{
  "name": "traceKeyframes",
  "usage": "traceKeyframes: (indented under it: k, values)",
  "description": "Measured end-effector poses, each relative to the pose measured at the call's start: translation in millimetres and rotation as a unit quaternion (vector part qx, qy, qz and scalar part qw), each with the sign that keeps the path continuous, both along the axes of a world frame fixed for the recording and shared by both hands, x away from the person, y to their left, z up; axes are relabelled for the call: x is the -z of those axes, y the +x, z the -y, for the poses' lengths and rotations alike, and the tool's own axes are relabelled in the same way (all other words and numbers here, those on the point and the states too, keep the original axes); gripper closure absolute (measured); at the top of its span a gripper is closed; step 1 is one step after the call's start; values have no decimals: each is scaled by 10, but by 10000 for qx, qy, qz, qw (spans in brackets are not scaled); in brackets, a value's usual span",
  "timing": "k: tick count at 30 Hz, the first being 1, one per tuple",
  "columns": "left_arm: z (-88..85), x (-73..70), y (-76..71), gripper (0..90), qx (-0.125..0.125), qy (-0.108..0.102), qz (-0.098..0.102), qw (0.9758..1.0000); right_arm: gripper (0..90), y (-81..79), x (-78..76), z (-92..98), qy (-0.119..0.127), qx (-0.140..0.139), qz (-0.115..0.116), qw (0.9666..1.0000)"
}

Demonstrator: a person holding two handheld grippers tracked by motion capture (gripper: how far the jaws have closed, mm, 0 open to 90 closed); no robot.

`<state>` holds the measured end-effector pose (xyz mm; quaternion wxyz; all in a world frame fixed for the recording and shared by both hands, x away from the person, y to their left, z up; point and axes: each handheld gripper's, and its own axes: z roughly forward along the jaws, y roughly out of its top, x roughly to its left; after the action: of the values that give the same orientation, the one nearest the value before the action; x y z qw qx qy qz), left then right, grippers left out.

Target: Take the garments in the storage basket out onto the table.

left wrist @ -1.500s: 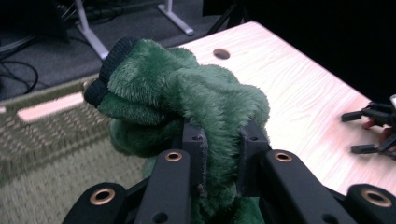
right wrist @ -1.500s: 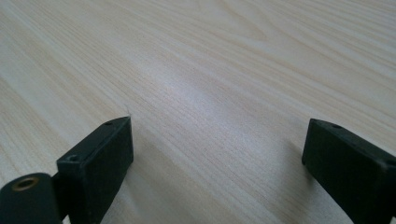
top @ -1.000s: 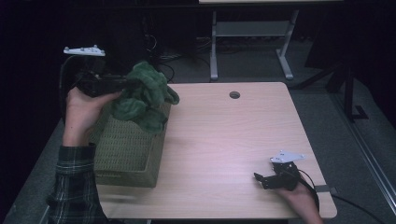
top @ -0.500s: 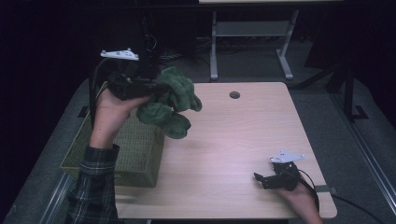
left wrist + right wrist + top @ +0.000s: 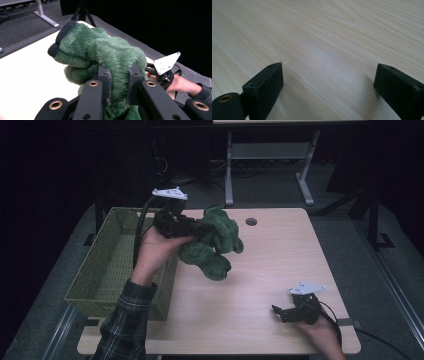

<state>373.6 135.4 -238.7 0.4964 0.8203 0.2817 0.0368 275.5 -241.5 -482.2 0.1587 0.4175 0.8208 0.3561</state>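
Left gripper (image 5: pixel 200 231) jaws clamped on green plush toy (image 5: pixel 215 245), held above worktop (image 5: pixel 280 270) right of wicker basket (image 5: pixel 107 265). Right gripper (image 5: pixel 282 312) jaws wide, empty, resting near right. Step: carrying toy out. Next: lower, release.

The left gripper (image 5: pixel 119 82) jaws pinch a green plush toy (image 5: pixel 100 52), probably above the table (image 5: pixel 27 72).

A lab or recording studio: a pale wood surface (image 5: pixel 280 270) stands on grey carpet (image 5: pixel 350 195) with black all around, cables (image 5: pixel 190 175) trail on the floor behind, and a second grey-legged desk (image 5: pixel 265 160) stands beyond.
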Motion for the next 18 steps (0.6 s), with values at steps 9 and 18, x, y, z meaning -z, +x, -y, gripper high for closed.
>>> traceKeyframes:
  k: [9,18]
  values:
    - [300,316,-14,776,147,-65,-171,9997,86,2,-1,2,-12,-9,12,10000]
    - [581,643,-35,776,297,-39,-416,9987,86,2,1,1,-5,-11,16,10000]
